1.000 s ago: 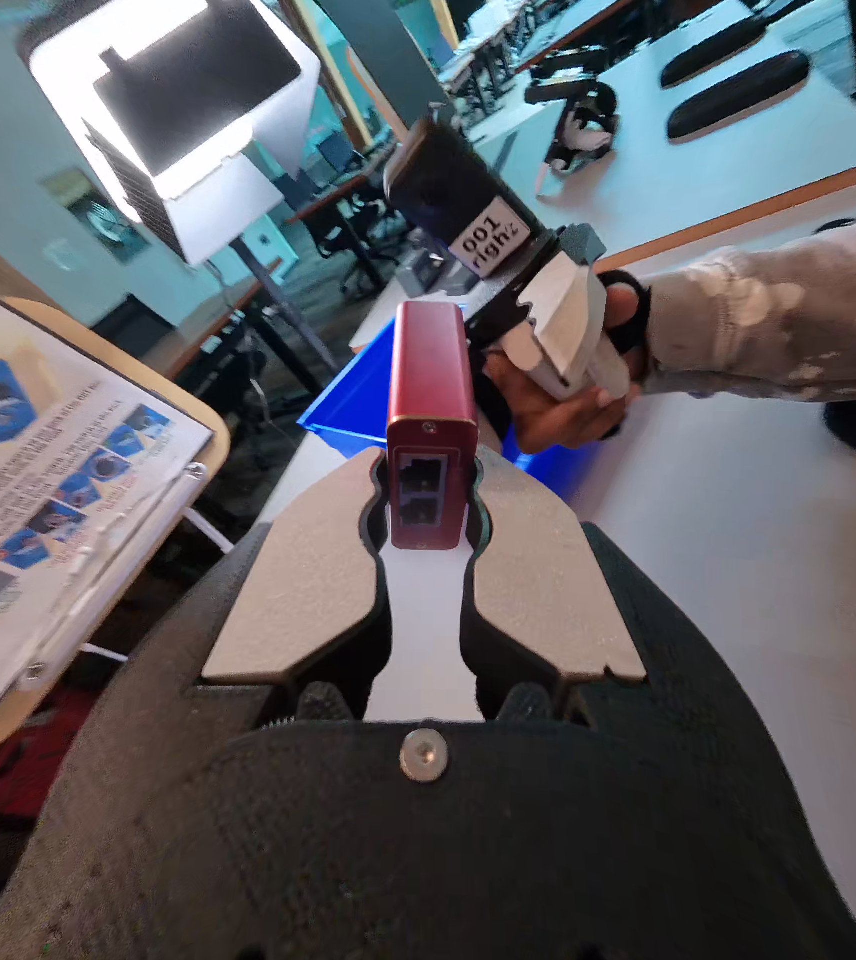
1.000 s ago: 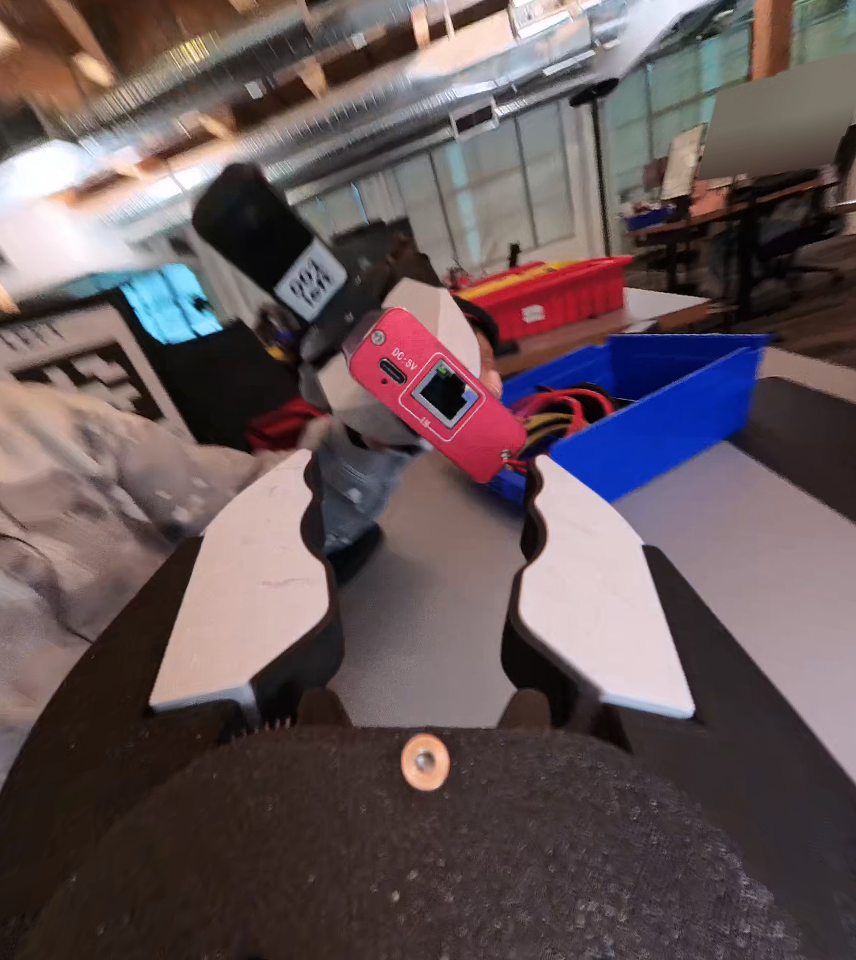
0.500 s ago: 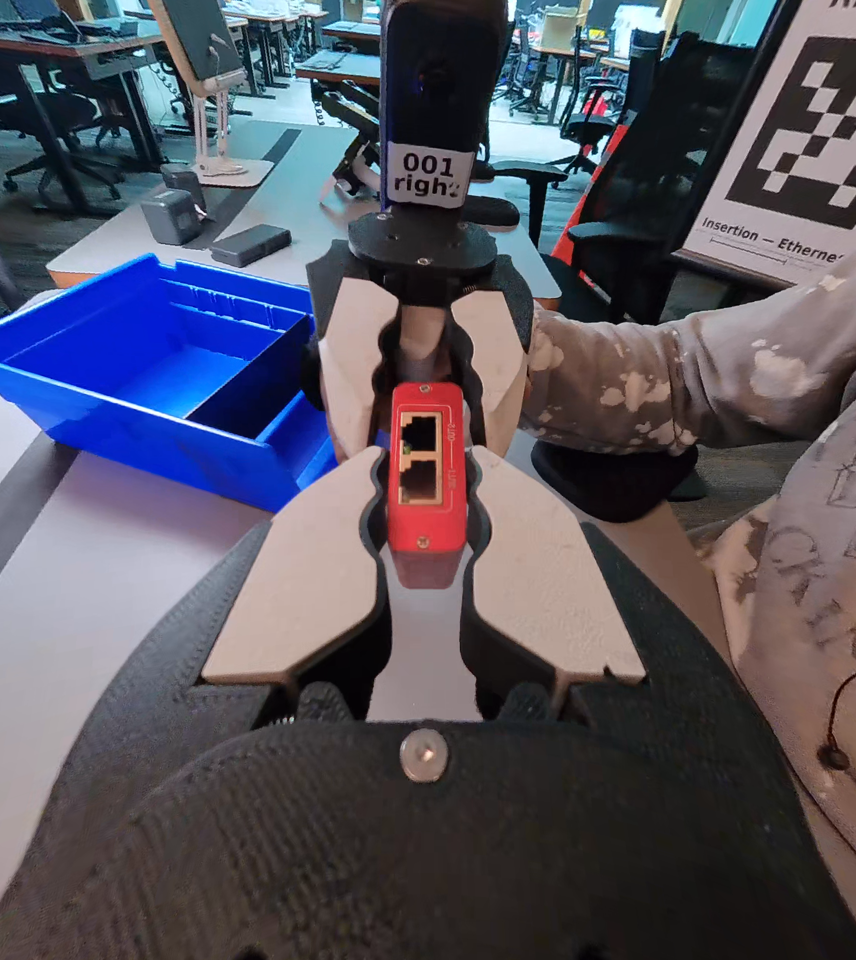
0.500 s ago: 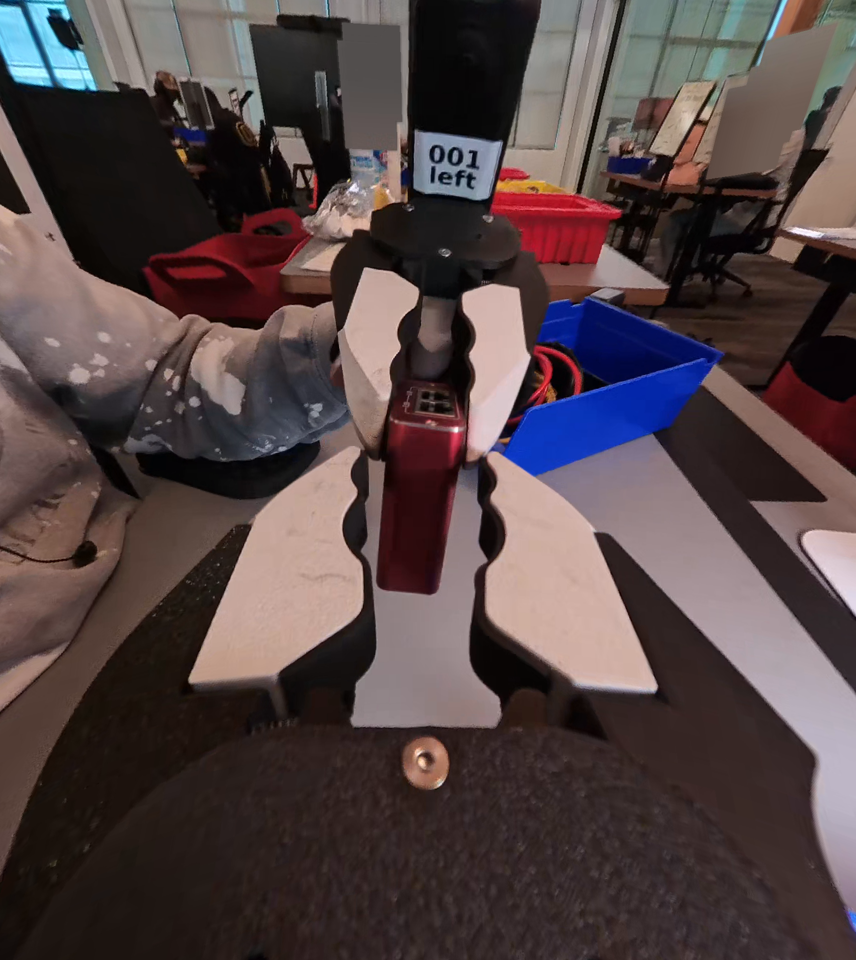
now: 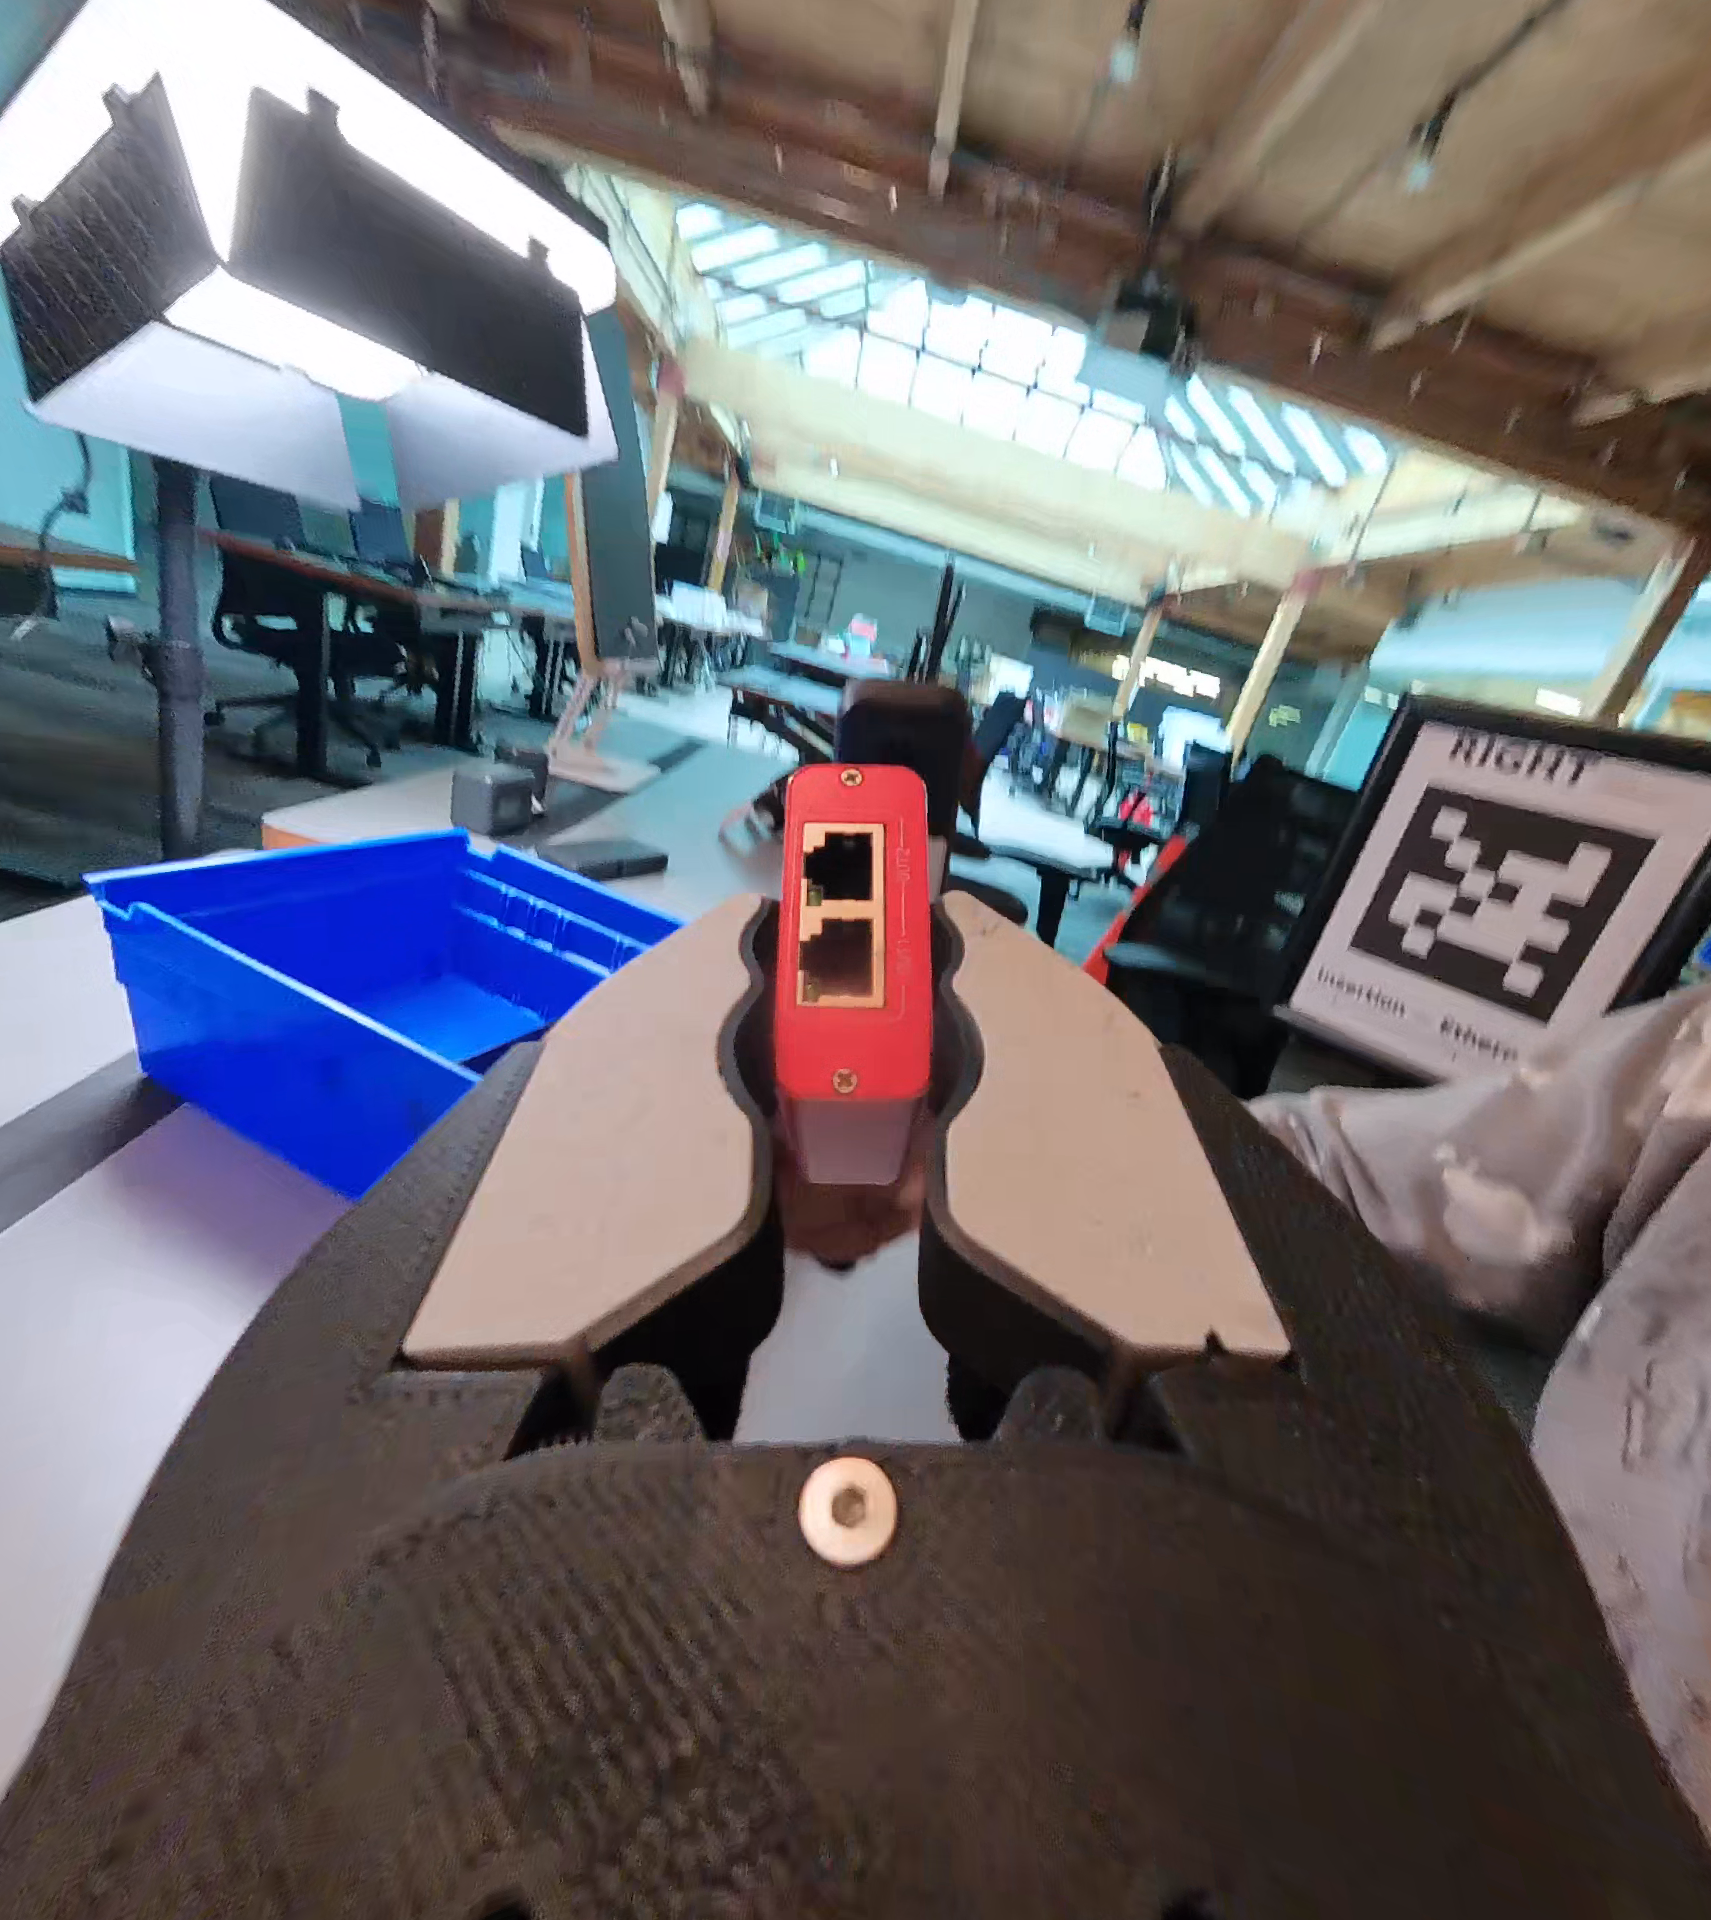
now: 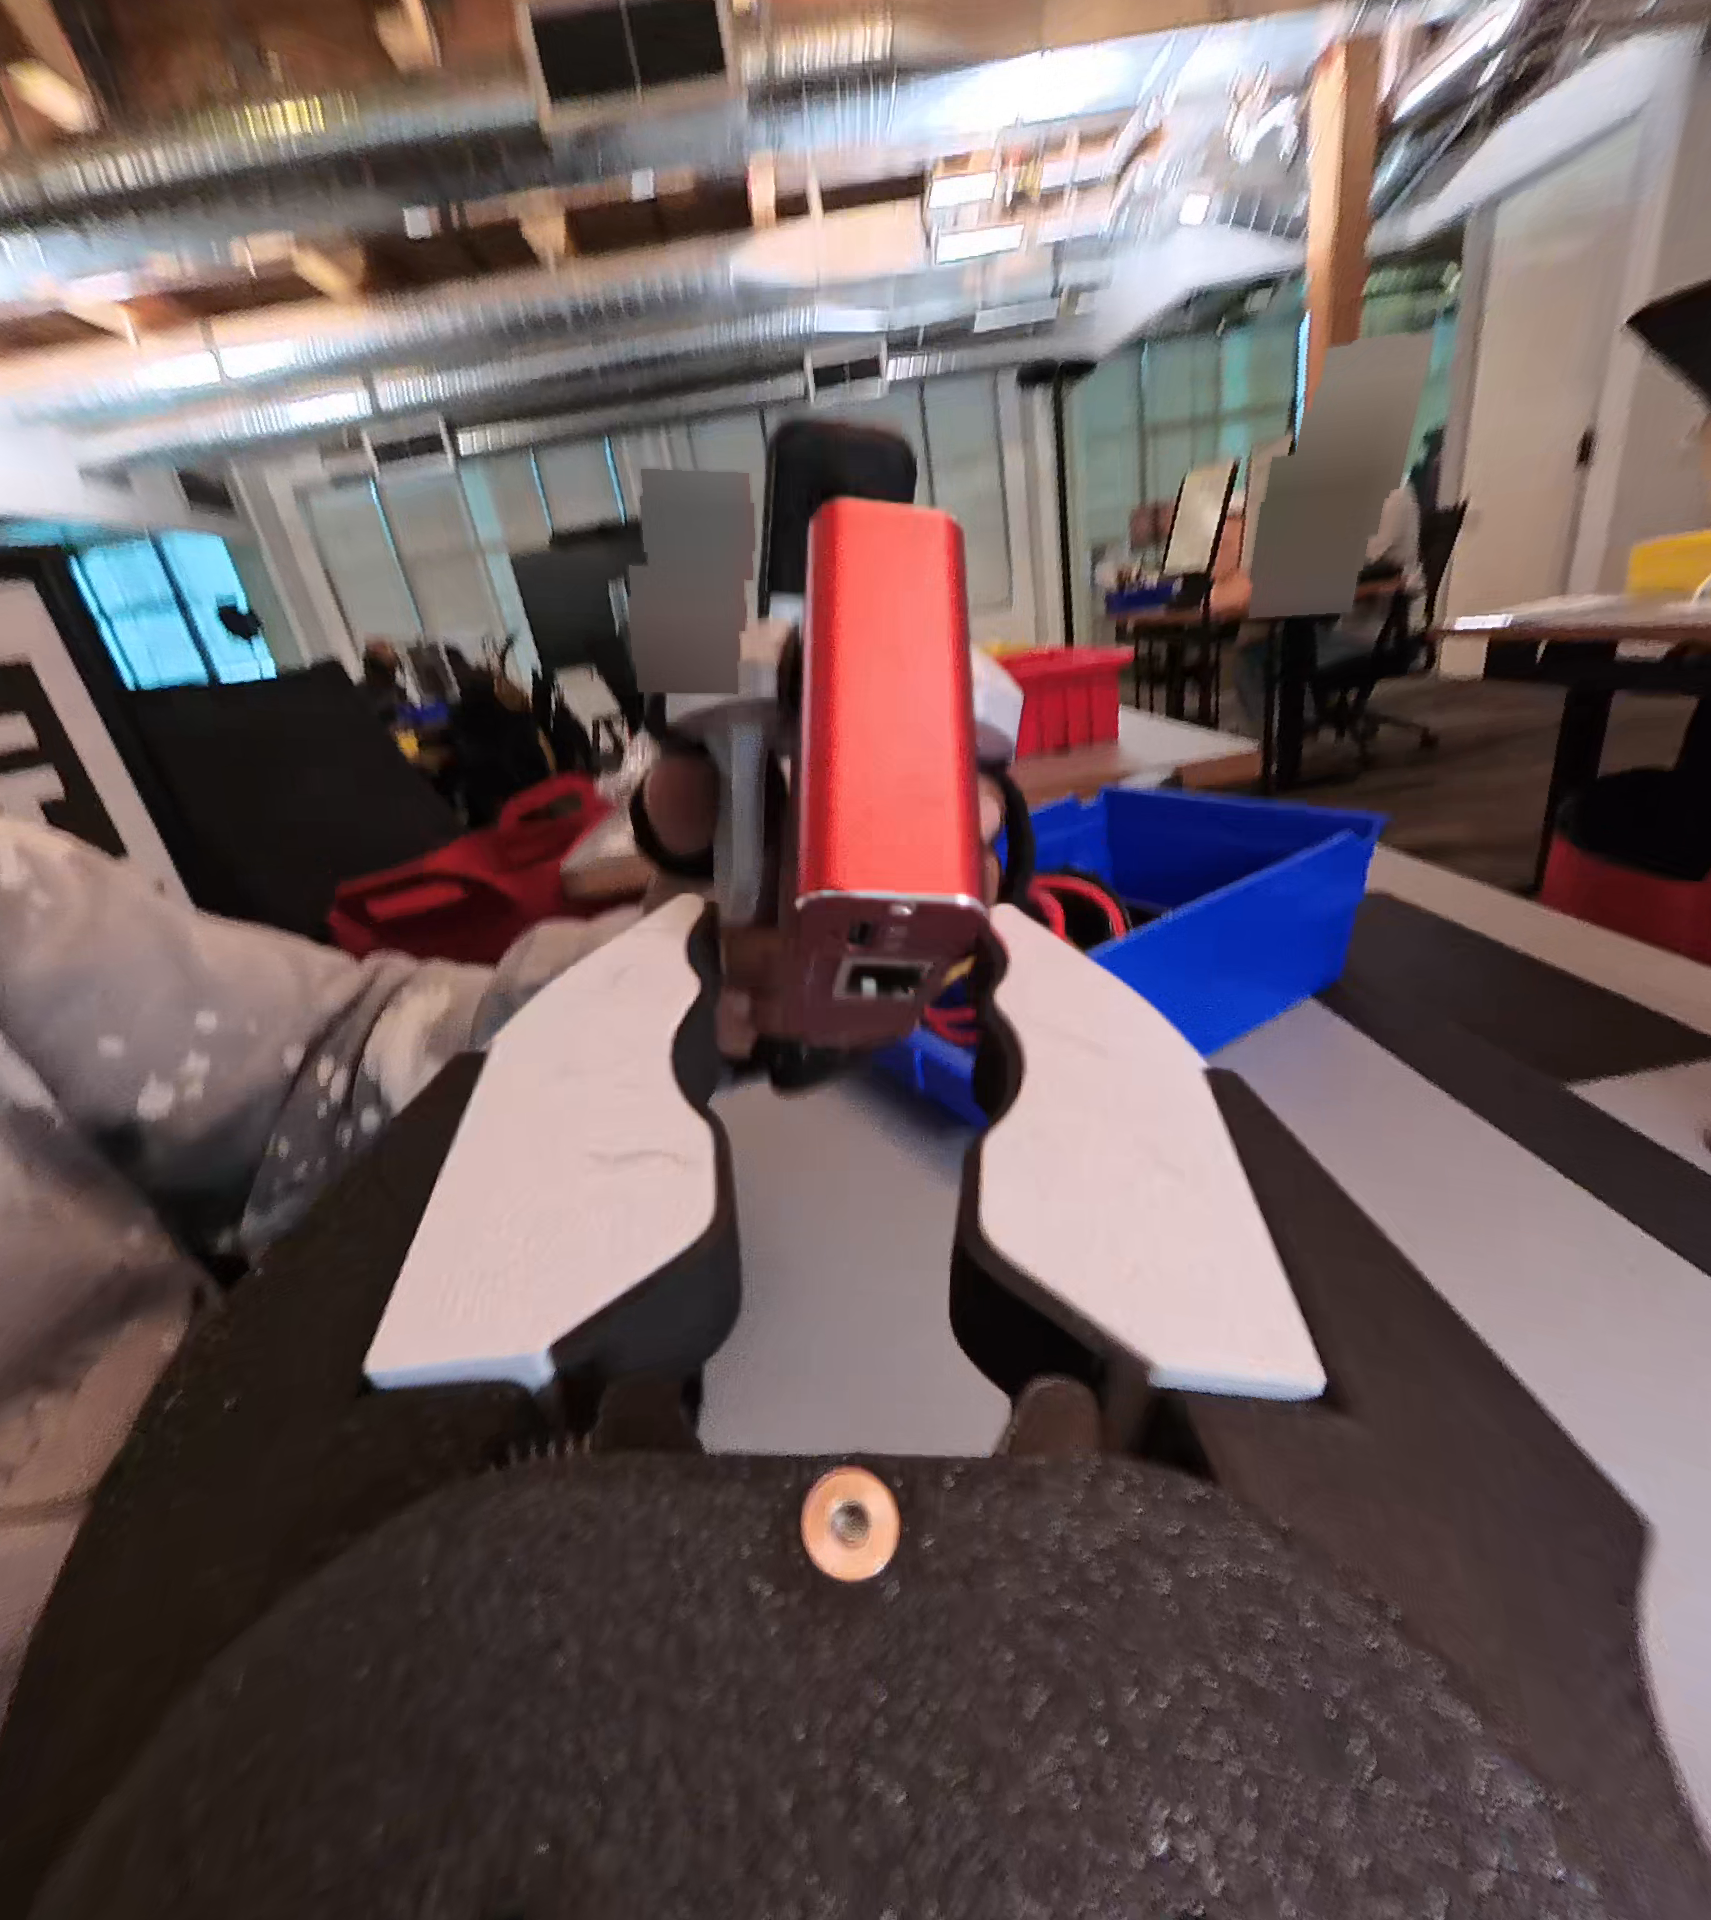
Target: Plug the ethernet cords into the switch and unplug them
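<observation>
Grey laminate counter (image 5: 20,1351) carries a blue plastic bin (image 5: 331,966) whose far side is cut off behind the left hand-held gripper (image 5: 853,997). That gripper is clamped on the small red metal switch (image 5: 853,935), raised above the counter with both empty ports facing the camera. Opposite, the right hand-held gripper (image 6: 851,997) stands open, its fingers flanking the switch's blurred near end. Red ethernet cords (image 6: 1079,904) lie half hidden in a second bin.
</observation>
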